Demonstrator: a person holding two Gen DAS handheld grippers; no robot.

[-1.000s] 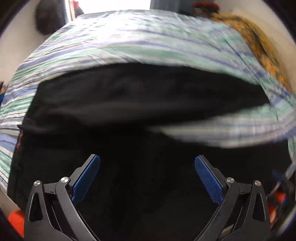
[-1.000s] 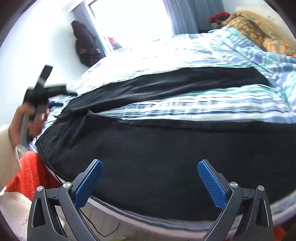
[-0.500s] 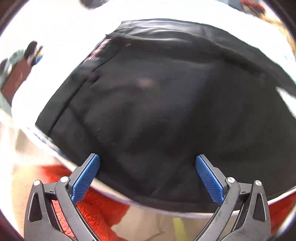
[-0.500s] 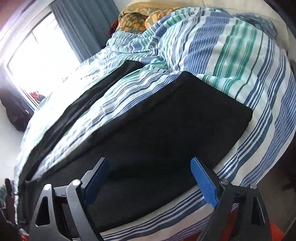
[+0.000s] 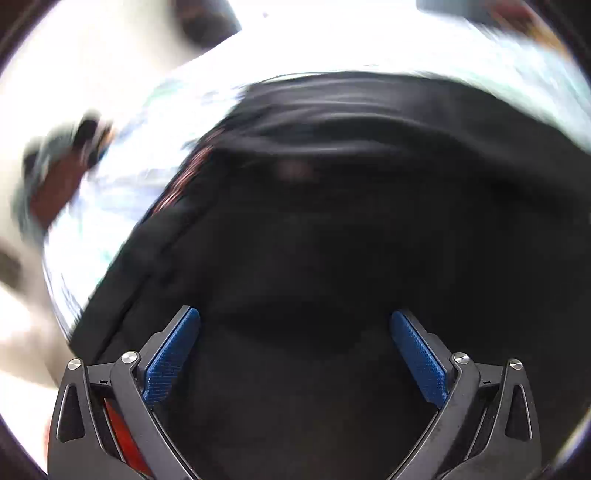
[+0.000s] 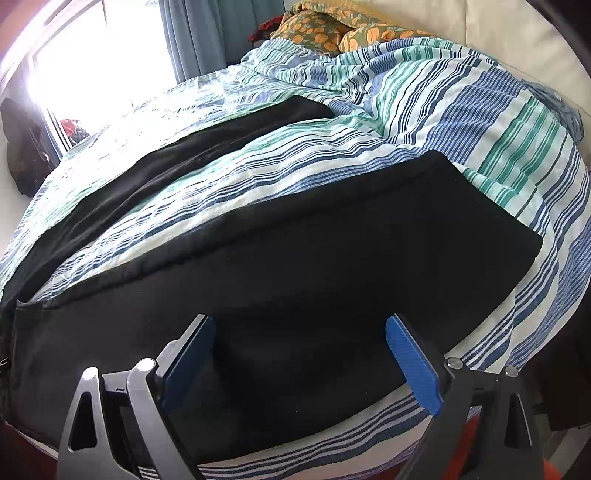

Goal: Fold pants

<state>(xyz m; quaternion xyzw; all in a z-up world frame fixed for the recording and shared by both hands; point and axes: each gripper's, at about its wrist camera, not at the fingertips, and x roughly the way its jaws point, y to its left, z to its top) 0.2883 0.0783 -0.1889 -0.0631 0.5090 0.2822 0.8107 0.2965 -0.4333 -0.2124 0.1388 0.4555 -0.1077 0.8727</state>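
Striped bedding (image 6: 424, 122) bears black pants (image 6: 332, 258), blurred under the gaping left claw (image 5: 295, 350); right claw (image 6: 299, 354) spread, empty.

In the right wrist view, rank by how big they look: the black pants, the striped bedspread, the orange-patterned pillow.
1. Striped bedspread, though the pants hide part of it.
2. Black pants, enlarged by nearness to the camera.
3. Orange-patterned pillow, small partly because it lies far back.

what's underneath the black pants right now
The black pants lie spread on a blue, green and white striped bedspread, which shows between the two legs and around them. Whatever lies directly beneath the fabric is covered.
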